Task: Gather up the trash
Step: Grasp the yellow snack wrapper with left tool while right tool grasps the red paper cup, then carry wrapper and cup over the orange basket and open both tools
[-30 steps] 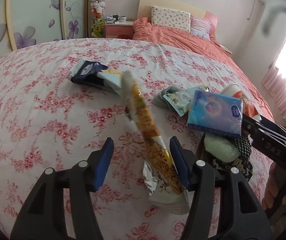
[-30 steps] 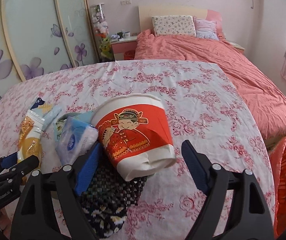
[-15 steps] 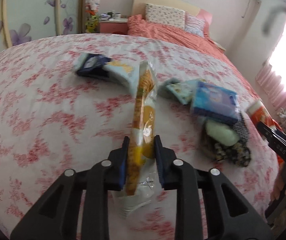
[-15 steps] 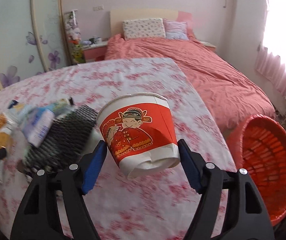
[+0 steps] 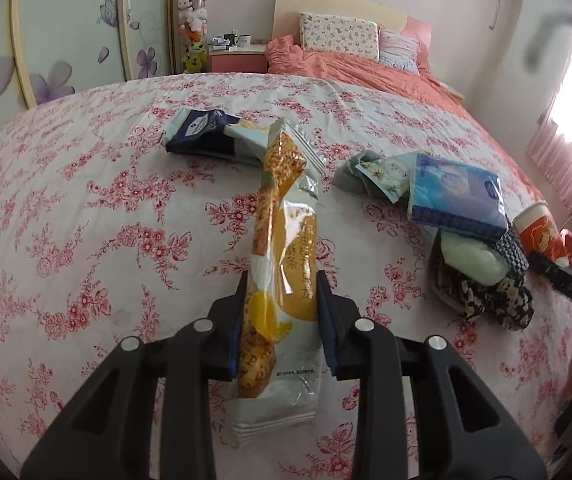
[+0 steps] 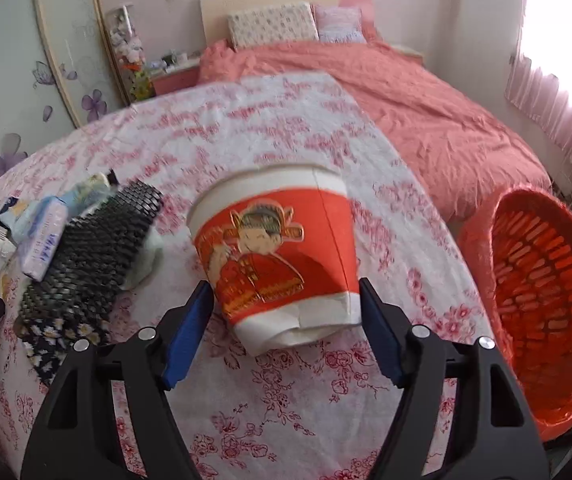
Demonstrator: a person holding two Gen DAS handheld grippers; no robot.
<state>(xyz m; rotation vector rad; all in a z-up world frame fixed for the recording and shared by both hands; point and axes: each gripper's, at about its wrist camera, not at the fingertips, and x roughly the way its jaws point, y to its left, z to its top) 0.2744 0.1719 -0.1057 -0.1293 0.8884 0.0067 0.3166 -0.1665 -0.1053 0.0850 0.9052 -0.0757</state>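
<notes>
The left tool (image 5: pixel 280 322) pinches the slippery snack wrapper (image 5: pixel 282 264), jaws easing apart; it may slide out. The right tool (image 6: pixel 286 328) clamps the paper cup (image 6: pixel 276 252), which could crush before the orange basket (image 6: pixel 541 312)

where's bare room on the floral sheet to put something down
Free: the wide floral sheet left of the yellow snack wrapper, and the strip between the paper cup and the orange basket. Crowded: around the tissue pack and dark floral cloth.

Yellow snack wrapper (image 5: pixel 282 280) (long, crinkled) pinched upright; red-and-white paper cup (image 6: pixel 278 256) held tilted above bedspread.
</notes>
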